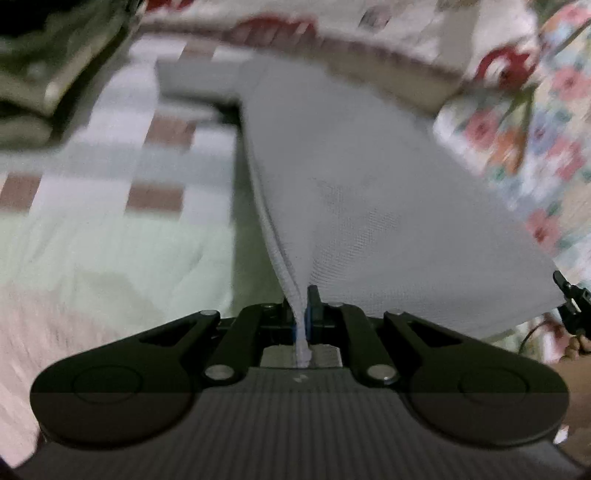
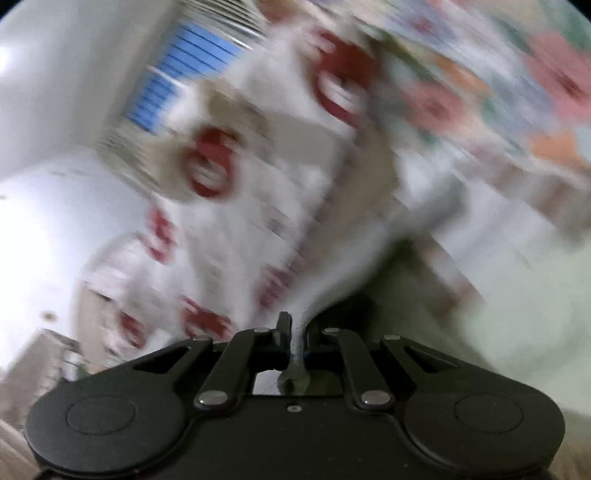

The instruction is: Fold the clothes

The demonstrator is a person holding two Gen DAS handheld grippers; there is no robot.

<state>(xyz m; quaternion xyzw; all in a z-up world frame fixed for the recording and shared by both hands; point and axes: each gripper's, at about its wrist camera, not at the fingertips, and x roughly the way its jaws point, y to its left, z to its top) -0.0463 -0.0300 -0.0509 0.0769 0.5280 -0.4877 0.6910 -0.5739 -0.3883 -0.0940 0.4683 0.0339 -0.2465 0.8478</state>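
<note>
No writing can be read anywhere: both views are smeared with blur, and the red shapes on the white printed cloth (image 1: 280, 26) along the top of the left wrist view cannot be made out as letters or pattern.

In the left wrist view the left gripper (image 1: 301, 314) is seen at bottom centre, clenched on the ribbed hem of a pale grey garment (image 1: 369, 184). The cloth is pinched between the jaws, and a short tail of the hem pokes out behind them. From there the garment fans upward and to the right across the middle of the frame, lifted off the checked bedsheet (image 1: 110, 184) that fills the left half. One flat part of it, possibly a sleeve, is laid out toward the upper centre left. A dark olive heap (image 1: 48, 66) is glimpsed in the upper left corner; what it is cannot be told. A floral cloth (image 1: 535, 122) runs down the right edge. At the lower right edge a bit of black gripper hardware (image 1: 574, 314) is caught right at the garment's far corner.

In the right wrist view the right gripper (image 2: 297, 332) is clamped on a gathered fold of the same grey fabric (image 2: 354, 258), which rises toward the centre right. A blue striped panel (image 2: 184, 74) is seen upper left.

No containers are in view.
</note>
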